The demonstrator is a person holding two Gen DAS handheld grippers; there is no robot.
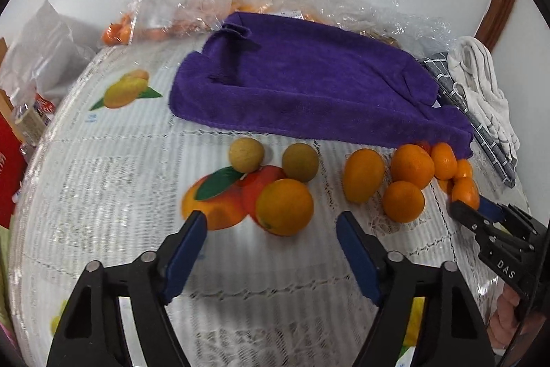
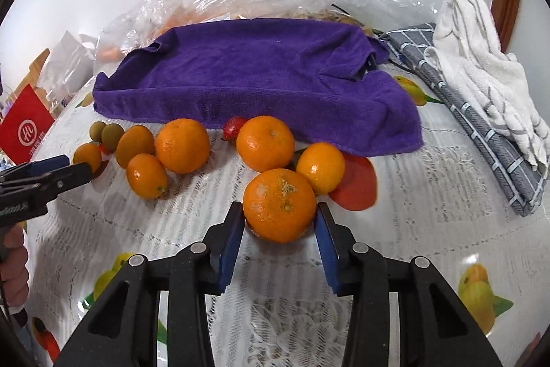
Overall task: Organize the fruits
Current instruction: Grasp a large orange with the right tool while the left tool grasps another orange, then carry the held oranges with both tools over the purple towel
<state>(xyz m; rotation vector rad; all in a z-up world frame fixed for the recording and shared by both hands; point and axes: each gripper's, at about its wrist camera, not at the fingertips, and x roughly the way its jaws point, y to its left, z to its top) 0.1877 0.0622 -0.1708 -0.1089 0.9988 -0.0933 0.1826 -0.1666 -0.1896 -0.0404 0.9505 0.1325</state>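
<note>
- The fruits lie loose on the counter (image 2: 429,195), strung in a ragged row along the near edge of the purple towel (image 2: 257,74) — nothing looks sorted yet, so the task seems barely begun.
- The right gripper (image 2: 279,215) has its jaws pressed against both sides of a speckled mandarin (image 2: 279,205), which sits on the counter at the front of the right-hand cluster; a grip, by the look of it.
- The left gripper (image 1: 271,229) has its jaws apart, holding nothing; an orange (image 1: 284,207) rests just beyond the tips, with two greenish-brown fruits (image 1: 299,162) behind it.
- Left to do: gather or group nearly every piece, going by how they lie.
- No bowl or basket shows. At the counter's far edge, crumpled clear plastic bags (image 1: 192,2) hold some orange fruit — how many cannot be told.
- A grey checked cloth (image 2: 481,133) and white cloth (image 2: 481,57) lie at the right edge.
</note>
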